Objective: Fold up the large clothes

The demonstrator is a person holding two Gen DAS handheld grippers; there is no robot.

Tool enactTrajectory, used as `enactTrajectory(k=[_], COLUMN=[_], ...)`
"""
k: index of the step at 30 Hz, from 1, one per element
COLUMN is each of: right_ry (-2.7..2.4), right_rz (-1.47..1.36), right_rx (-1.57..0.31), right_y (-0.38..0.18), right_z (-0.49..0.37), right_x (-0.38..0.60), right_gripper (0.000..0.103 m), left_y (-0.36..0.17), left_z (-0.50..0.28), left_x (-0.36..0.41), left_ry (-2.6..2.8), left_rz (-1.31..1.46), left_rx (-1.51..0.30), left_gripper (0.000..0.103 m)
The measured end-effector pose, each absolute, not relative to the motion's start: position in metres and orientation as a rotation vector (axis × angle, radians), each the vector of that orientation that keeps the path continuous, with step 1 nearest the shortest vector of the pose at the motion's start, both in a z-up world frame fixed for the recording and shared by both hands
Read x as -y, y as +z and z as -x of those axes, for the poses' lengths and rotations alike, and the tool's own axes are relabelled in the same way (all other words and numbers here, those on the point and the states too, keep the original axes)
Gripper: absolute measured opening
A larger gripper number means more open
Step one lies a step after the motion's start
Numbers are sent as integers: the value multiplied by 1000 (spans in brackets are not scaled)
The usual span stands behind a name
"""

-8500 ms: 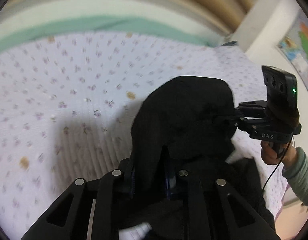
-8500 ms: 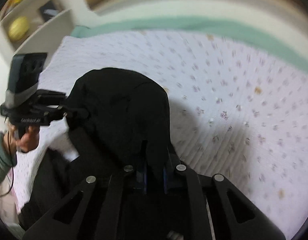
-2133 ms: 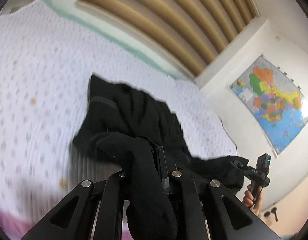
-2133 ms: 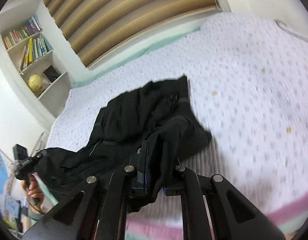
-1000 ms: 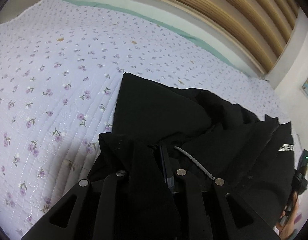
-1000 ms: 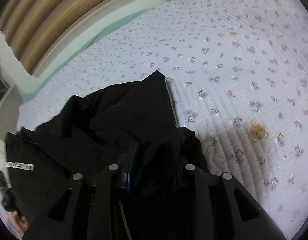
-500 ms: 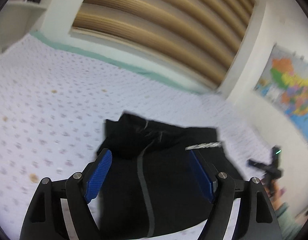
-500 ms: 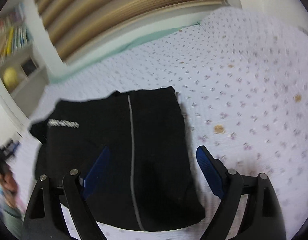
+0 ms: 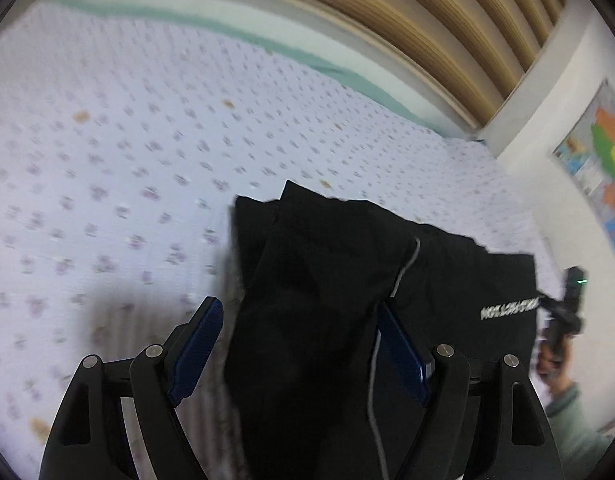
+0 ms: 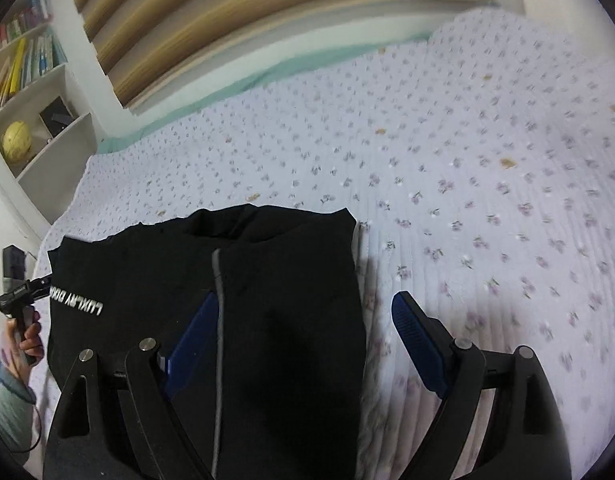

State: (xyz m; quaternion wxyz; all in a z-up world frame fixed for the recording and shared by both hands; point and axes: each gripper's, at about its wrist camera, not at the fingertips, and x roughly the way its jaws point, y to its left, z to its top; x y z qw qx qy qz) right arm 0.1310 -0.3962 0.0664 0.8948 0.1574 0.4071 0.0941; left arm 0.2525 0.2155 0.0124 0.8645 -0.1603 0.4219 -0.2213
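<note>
A black garment [image 9: 347, 280] with white lettering [image 9: 509, 308] lies folded flat on the floral bedspread [image 9: 127, 160]. My left gripper [image 9: 303, 344] is open and empty, its blue pads [image 9: 195, 344] astride the garment's near left part. In the right wrist view the same garment [image 10: 227, 300] lies with a grey seam down it, and my right gripper [image 10: 307, 332] is open and empty over its right edge. Each gripper shows small in the other view, the right one [image 9: 567, 312] and the left one [image 10: 19, 292], at the garment's far side edges.
The lilac flowered bedspread [image 10: 467, 200] stretches beyond the garment to a slatted wooden headboard [image 10: 267, 8]. A white bookshelf [image 10: 31, 92] with a yellow globe stands at the left. A wall map [image 9: 595, 168] hangs on the right wall.
A second ago both grippers were shut on the black fabric; they let go and opened. Since half a second ago both have dropped closer over the garment, which now lies flat.
</note>
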Motion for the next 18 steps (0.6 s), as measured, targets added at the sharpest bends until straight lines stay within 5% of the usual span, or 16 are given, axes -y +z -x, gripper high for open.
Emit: enactTrajectory(k=[6,7,8,9,12,18], right_ry=[248,263,262,255,167,73], right_rz=[-331,-346,-331,-301,-182,10], right_rx=[-1041,-1055,-1053,-1048,-988,-903], right_y=[35,31,30,33,56,120], right_z=[-179,-184,-185,-185,-168,-131], right_x=[393,392,388,384,369,338], right_gripper=[89,76,62,46,25,11], left_y=[0,-4,-4,-1,12,64], left_z=[-280,-284,-285,-284,-279,-250], left_x=[-198,-195,-193,-190,-182,-175], left_ry=[-524,-514,-485,-452,-406,-340], left_rz=[362,369,357,329,287,208], left_rx=[-1004,-1022,-1024,-1018,-1027,-959], left_gripper=[80,80,74,51,21,10])
